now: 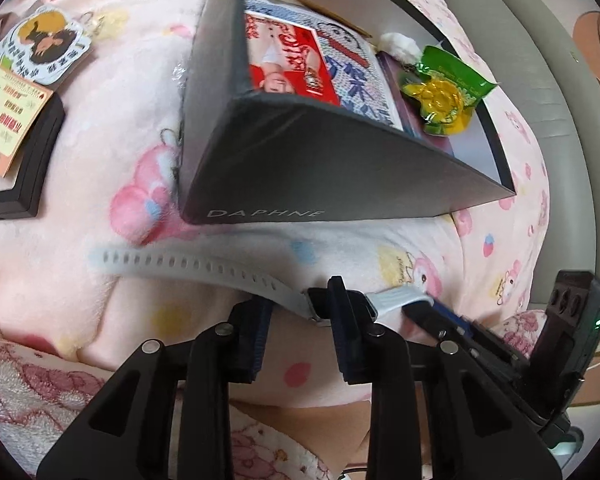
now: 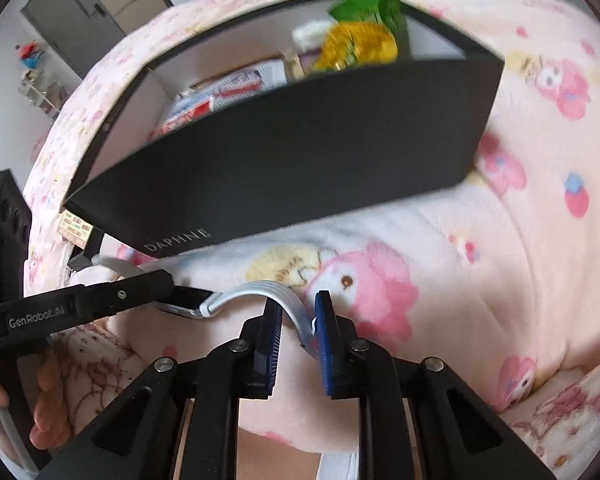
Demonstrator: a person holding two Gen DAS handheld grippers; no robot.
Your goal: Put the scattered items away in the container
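Left wrist view is showing the left claw point(image 1: 300, 312) clamping the watch point(image 1: 320, 304) at its case, just in front of the black box point(image 1: 300, 168); the perforated strap is trailing leftward, a framed card point(image 1: 16, 120) beyond. Right wrist view is showing the right claw point(image 2: 298, 316) straddling the other strap; contact unclear.

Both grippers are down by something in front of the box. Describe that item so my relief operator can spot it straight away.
Start at the open black cardboard box on the pink cartoon-print blanket. On the blanket just in front of the box's near wall lies a pale grey rubber watch strap punched with a row of small holes. It is the only long, thin band here; the other loose things are flat printed cards.
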